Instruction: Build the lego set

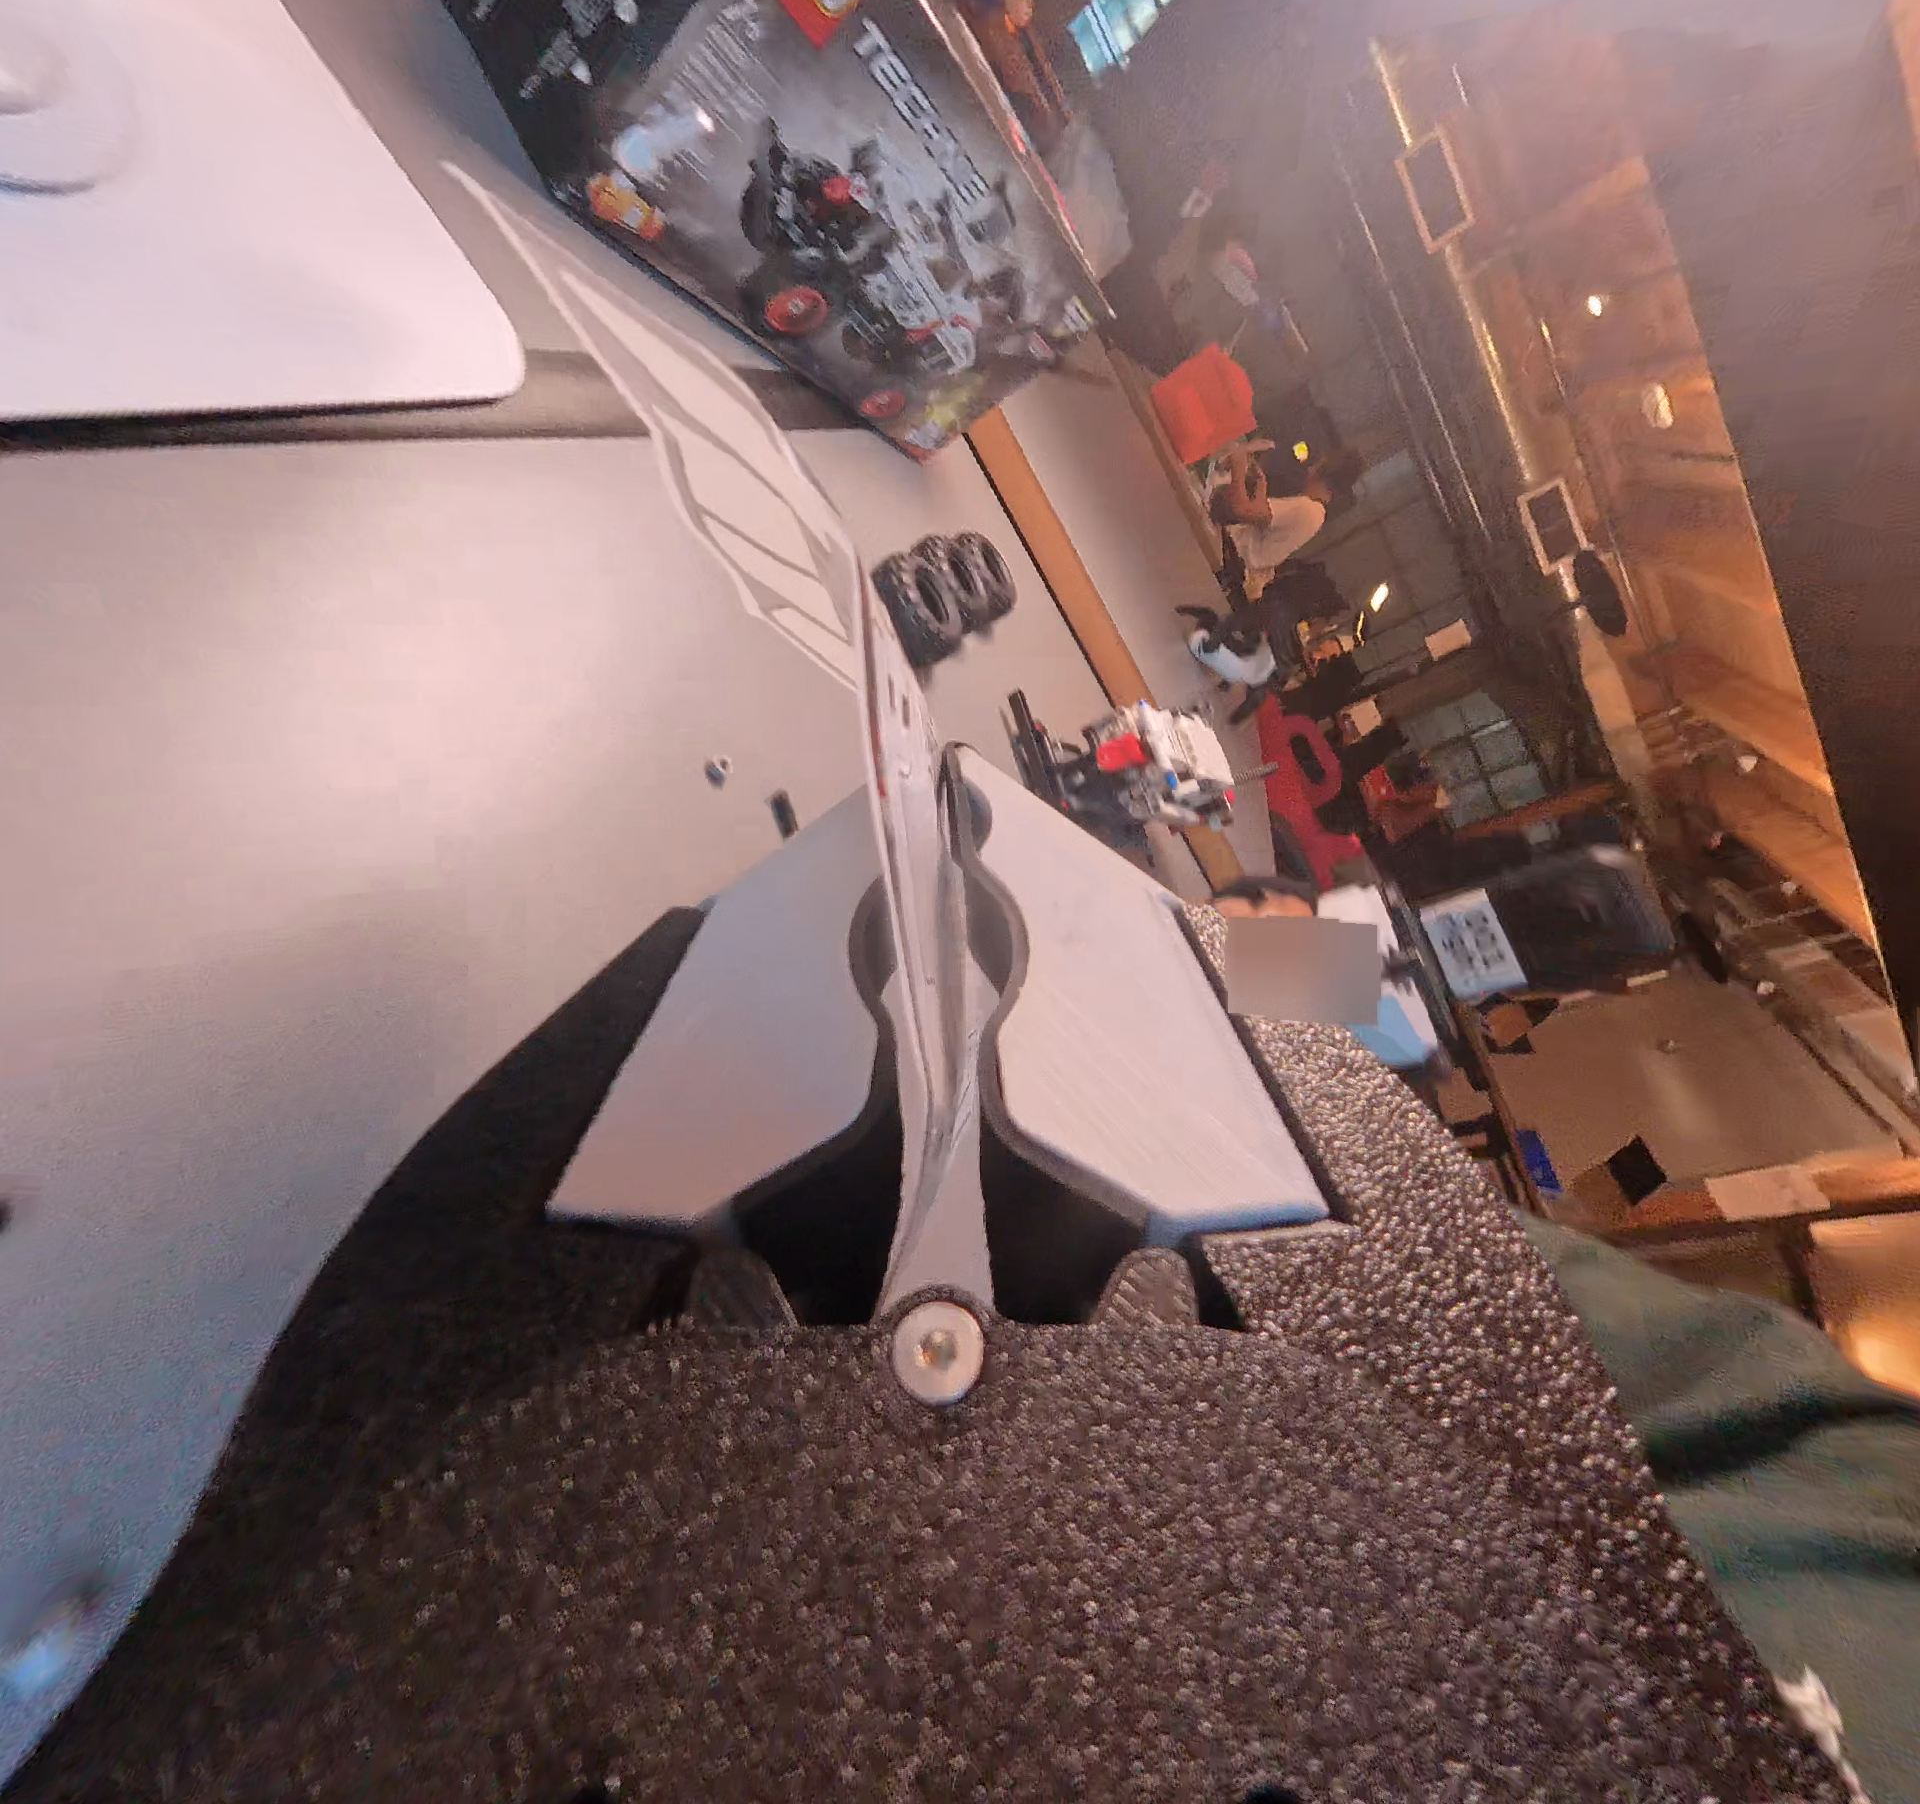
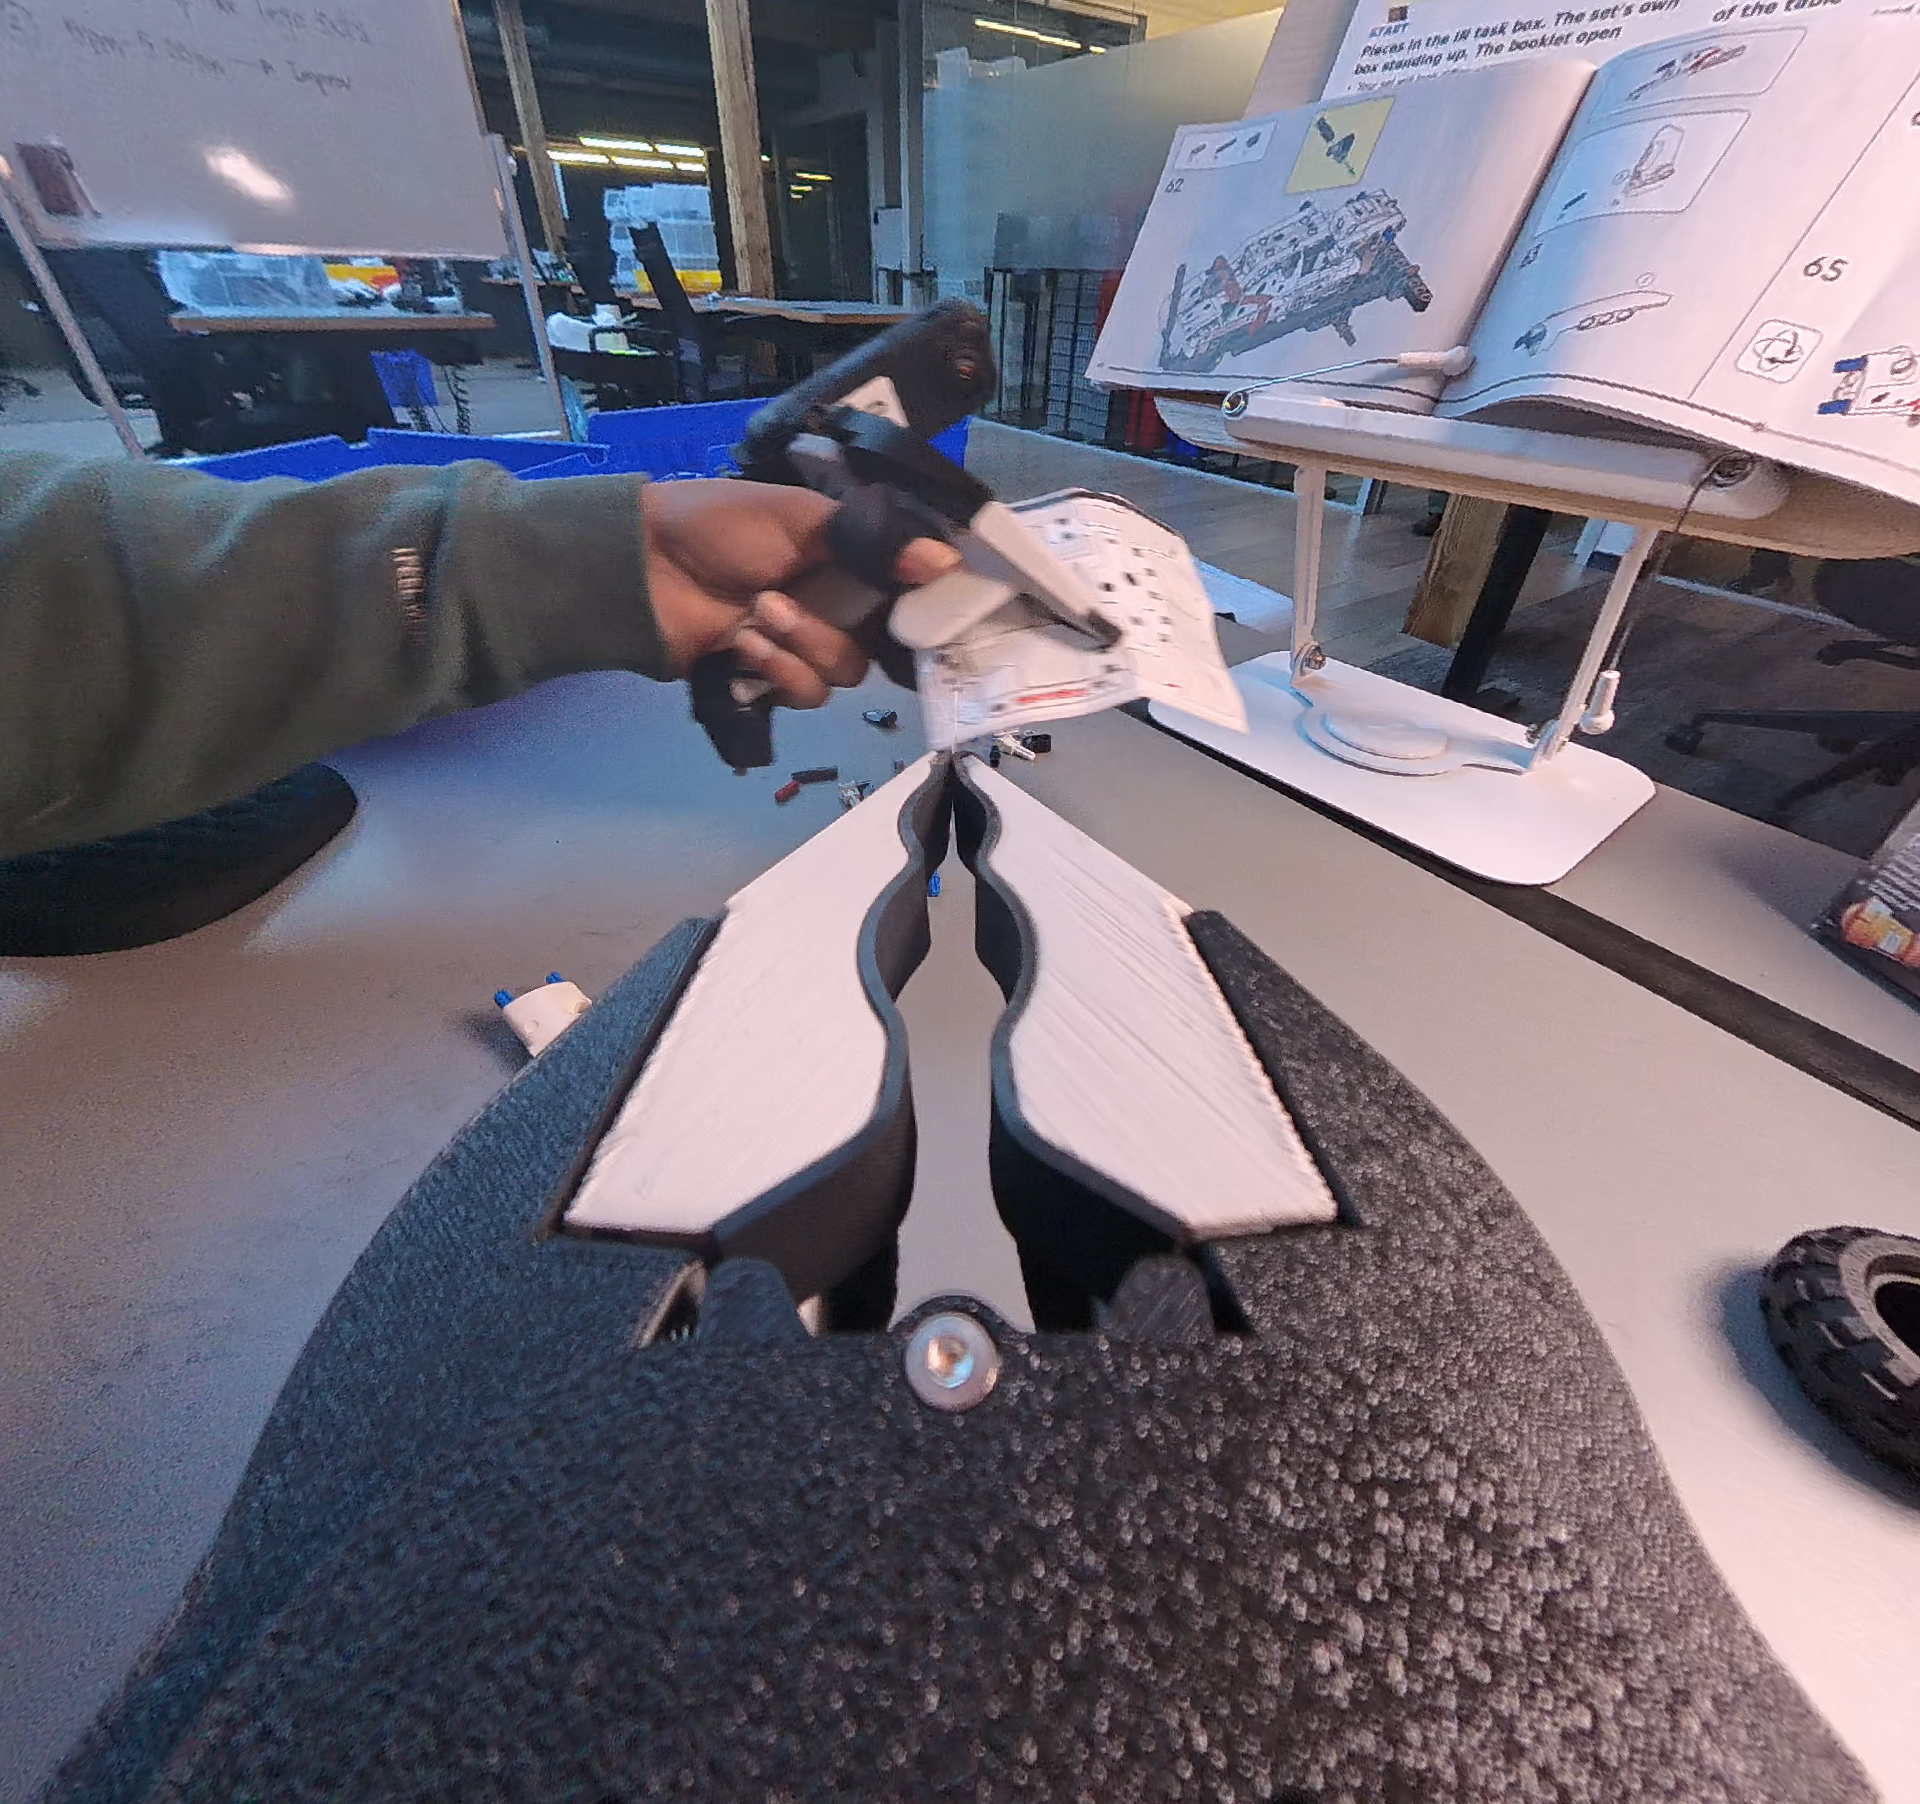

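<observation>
**Sticker sheet pinched between both grippers, risk of tear or crease**

Left gripper: jaws closed on the sheet, held mid-air, edge-on between them. Right gripper: jaws closed at the sheet's lower corner; actual pinch can't be confirmed. Likely failures: pulling apart tears it; twisting creases it. Model sits near the desk's far edge, by the tyres.

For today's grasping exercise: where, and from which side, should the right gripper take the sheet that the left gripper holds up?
Grip the sheet at its free lower corner, coming from below. It is thin, hangs clear of the table, and the left gripper clamps it higher up.
</observation>
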### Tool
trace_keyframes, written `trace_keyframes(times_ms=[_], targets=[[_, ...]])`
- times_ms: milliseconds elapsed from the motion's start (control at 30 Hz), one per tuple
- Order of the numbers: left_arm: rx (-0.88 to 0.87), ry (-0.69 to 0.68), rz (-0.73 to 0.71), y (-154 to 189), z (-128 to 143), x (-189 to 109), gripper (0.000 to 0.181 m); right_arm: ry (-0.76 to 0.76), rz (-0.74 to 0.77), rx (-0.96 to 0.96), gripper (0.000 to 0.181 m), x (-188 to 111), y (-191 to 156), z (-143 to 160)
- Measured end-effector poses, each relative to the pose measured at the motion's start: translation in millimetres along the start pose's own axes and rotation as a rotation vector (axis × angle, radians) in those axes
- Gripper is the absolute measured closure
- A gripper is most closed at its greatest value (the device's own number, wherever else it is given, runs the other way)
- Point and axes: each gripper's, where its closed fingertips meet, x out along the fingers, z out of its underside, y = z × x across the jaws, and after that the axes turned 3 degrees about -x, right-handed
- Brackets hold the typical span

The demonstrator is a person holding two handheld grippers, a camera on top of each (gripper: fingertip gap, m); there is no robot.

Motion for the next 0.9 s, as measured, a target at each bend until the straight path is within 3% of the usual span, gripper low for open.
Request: trace_keyframes(times_ms=[133,267,567,733,900], targets=[[-0.096,0.067,-0.124,-54.5,-42.6,29.3,0.178,-0.003,0.004,0.0,0.181,0.3,0.6,1.6],[-0.134,0.115,-0.243,-93.2,-63.2,39.5,0.17,-0.003,0.009,-0.006,0.181,0.4,1.1,1.6],[0.016,0.055,-0.646,-142.7,-70.6,9.2,0.122,-0.023,-0.008,-0.003,0.181,4.8,-2.4,8.8],[0.135,0.049,-0.777,-149.4,-73.7,-19.1,0.101,-0.031,-0.012,-0.016,0.181,6.4,-4.9,10.8],[0.216,0.085,-0.682,-117.3,-55.5,-41.7,0.096,-0.019,-0.007,-0.037,0.181,5.4,-6.3,8.5]])
